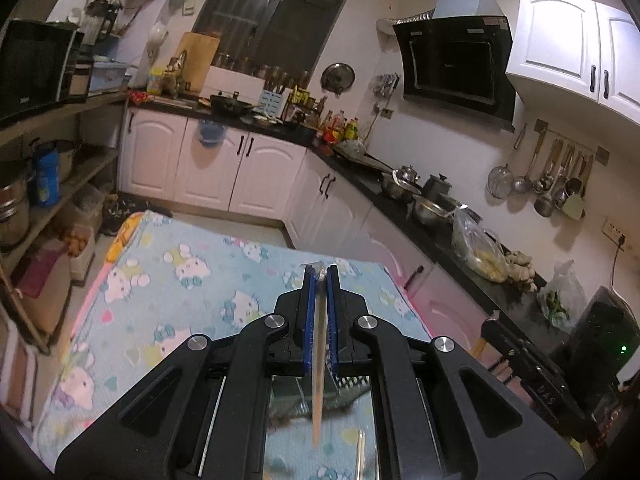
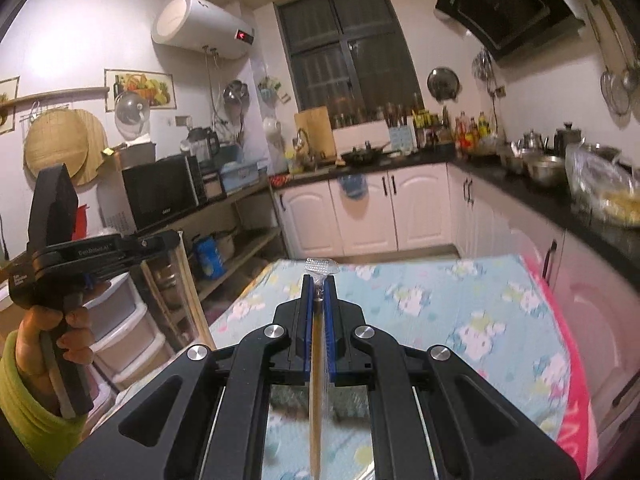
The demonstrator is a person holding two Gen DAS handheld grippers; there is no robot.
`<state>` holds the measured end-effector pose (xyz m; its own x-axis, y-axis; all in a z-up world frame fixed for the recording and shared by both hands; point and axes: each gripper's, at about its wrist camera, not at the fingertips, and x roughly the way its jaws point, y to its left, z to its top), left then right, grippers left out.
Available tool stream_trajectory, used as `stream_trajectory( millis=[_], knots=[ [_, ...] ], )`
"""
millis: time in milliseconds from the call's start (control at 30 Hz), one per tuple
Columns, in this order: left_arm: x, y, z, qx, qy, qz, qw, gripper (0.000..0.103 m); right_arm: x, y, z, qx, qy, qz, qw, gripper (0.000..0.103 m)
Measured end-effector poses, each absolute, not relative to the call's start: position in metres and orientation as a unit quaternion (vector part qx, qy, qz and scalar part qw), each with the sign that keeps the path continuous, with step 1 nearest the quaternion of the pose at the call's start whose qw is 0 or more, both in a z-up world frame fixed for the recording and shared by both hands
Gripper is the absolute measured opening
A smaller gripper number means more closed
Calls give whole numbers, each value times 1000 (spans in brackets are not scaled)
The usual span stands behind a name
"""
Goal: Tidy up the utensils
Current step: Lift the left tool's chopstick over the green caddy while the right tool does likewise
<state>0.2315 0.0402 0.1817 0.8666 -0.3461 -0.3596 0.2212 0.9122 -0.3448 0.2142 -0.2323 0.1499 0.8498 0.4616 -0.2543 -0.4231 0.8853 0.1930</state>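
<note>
In the left wrist view my left gripper [image 1: 320, 271] is shut on a thin pale wooden stick in a clear plastic sleeve [image 1: 318, 360], perhaps chopsticks. The sleeve's end pokes past the blue pads [image 1: 310, 312] and the stick hangs down under the jaws, above the table. In the right wrist view my right gripper [image 2: 319, 279] is shut on a similar brown stick in a clear wrapper [image 2: 316, 380]. Its crinkled end [image 2: 320, 267] sticks out in front. Another thin utensil [image 1: 361, 454] lies on the cloth below.
The table wears a light blue cartoon-cat cloth [image 1: 192, 280] with a pink edge [image 2: 576, 380]. A hand in a green sleeve [image 2: 52, 332] holds the other gripper's handle at the left. White cabinets, a black counter with pots [image 1: 424, 200] and open shelves [image 1: 60, 184] surround the table.
</note>
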Motion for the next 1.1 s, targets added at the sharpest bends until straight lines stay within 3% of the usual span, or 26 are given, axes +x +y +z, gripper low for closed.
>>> stream_trajectory(
  millis=[533, 1100],
  knots=[
    [276, 41, 187, -134, 183, -109, 968, 1, 277, -225, 177, 62, 100, 208, 971, 5],
    [294, 45, 126, -130, 207, -94, 965, 1, 316, -206, 117, 69, 111, 189, 973, 5]
  ],
)
